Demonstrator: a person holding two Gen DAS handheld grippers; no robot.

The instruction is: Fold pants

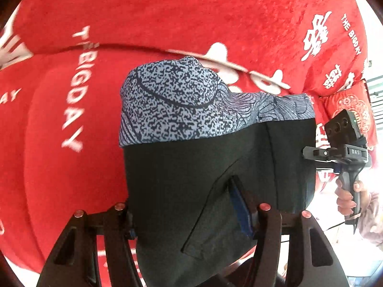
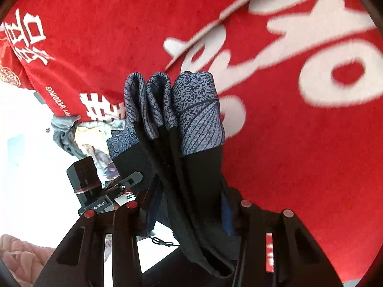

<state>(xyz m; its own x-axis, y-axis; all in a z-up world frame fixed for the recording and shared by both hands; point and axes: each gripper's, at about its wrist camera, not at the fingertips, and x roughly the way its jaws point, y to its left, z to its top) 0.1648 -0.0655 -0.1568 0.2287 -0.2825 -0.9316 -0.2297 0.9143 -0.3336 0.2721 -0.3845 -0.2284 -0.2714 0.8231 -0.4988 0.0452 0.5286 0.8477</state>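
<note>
Left gripper [image 1: 191, 215] up close: black fingers clamped on the black fabric of the pants [image 1: 203, 167], a blue pad showing on the inner face of one finger. Right gripper [image 2: 189, 215], in its own view, is likewise closed on bunched black fabric, folds pinched between the fingers.

Pants: black body with a blue-grey speckled and line-patterned band at the far end. Held up between both grippers, stretched flat in the left wrist view, gathered into three folds in the right wrist view. Patterned end hangs over the red cloth [image 1: 167, 12]; cannot tell if it touches.

Readable text:
- Red cloth, white print: "THE BIG DAY" at left in the left wrist view, again smaller at upper right beside large white Chinese characters.
- Right wrist view: "WEDDING" on the red cloth near its left edge, plus more white characters.
- Right gripper body as seen from the left wrist: "DAS". A hand [image 1: 347, 198] wraps its handle.
- Left gripper body seen from the right wrist has a small white label, too small to read surely.

Edges and room: red cloth fills most of both views. Its edge runs down the left side of the right wrist view, with a crumpled grey garment [image 2: 64, 134] just beside it.
</note>
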